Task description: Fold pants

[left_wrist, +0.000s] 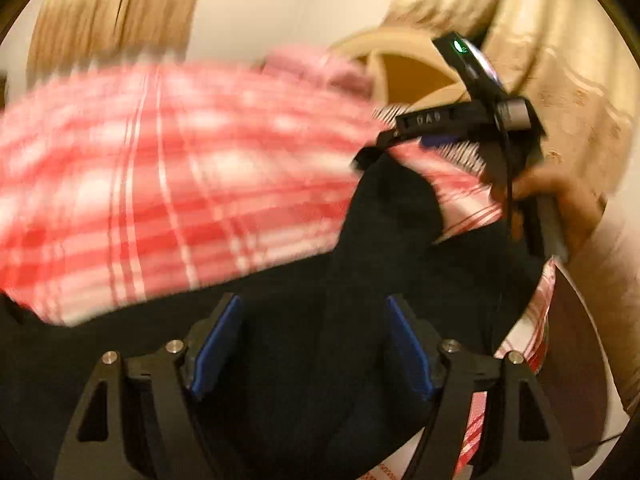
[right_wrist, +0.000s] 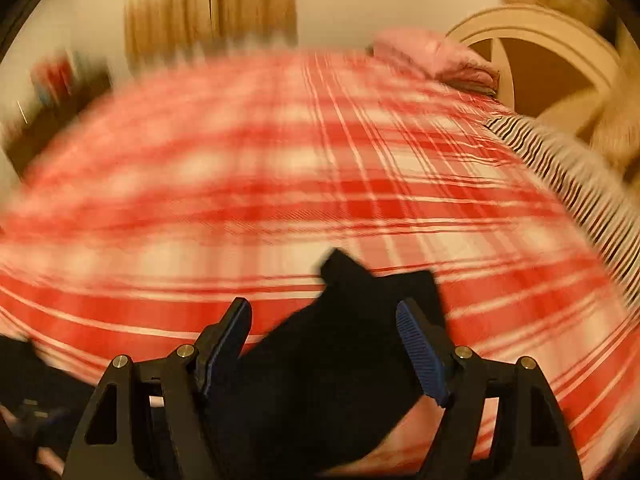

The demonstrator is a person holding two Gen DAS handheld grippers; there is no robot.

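Matt black cloth pants (right_wrist: 332,368); woven red plaid bedspread (right_wrist: 280,184); ribbed blue rubbery pads (right_wrist: 420,352)

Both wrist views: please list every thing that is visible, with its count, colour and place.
pants: one, black, on the bedspread, between both grippers' fingers
bedspread: one, red and white plaid, covering the bed
pillow: one, pink, far end of the bed
striped cloth: one, black and white, right edge of the bed
headboard: one, cream, behind the pillow
curtain: one, golden, far wall
left gripper: black with blue pads, open
right gripper: black with blue pads, open
hand: holding the right gripper
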